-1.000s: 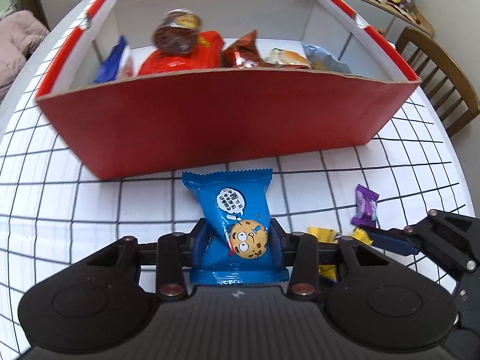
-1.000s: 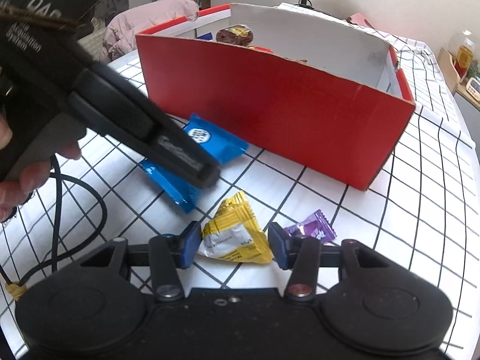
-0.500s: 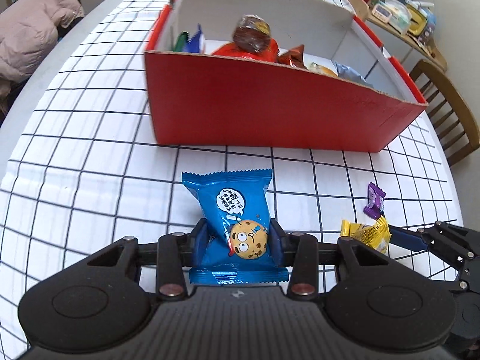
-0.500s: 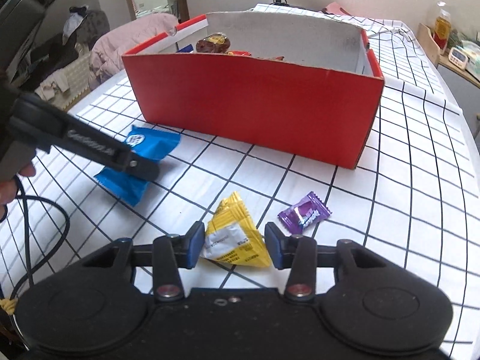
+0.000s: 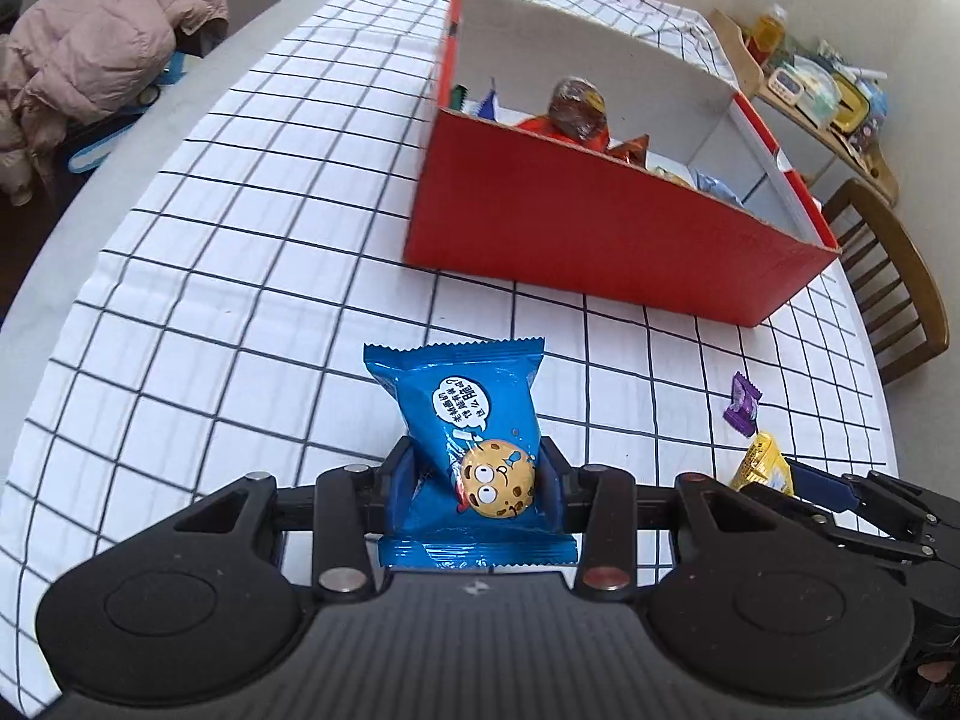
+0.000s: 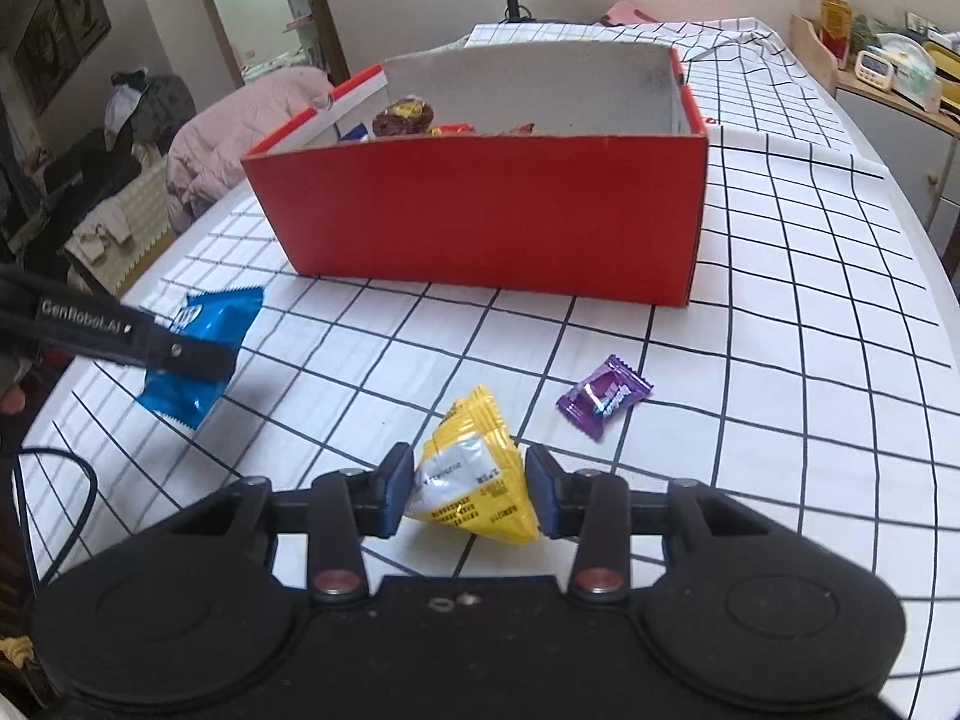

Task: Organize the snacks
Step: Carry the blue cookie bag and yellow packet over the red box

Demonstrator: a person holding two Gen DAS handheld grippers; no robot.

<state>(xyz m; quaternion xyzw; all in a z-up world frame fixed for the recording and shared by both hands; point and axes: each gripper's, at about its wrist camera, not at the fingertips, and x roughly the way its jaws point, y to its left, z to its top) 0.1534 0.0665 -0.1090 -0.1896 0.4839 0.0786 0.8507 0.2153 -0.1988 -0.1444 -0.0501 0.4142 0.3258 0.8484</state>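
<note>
Left gripper (image 5: 474, 489) jaws clamp the blue cookie packet (image 5: 465, 420); right gripper (image 6: 470, 489) jaws clamp the yellow packet (image 6: 474, 474). The red box (image 6: 498, 210), at 12 o'clock, half-hides its snacks.

Glossy foil cookie packet (image 5: 462, 420); matt cardboard box (image 5: 600, 240); checked cloth tablecloth (image 5: 240, 240).

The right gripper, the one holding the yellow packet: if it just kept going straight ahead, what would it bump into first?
Probably the long red wall of the box. The right gripper, shut on the yellow packet, points there; the purple candy lies slightly right of that line.
</note>
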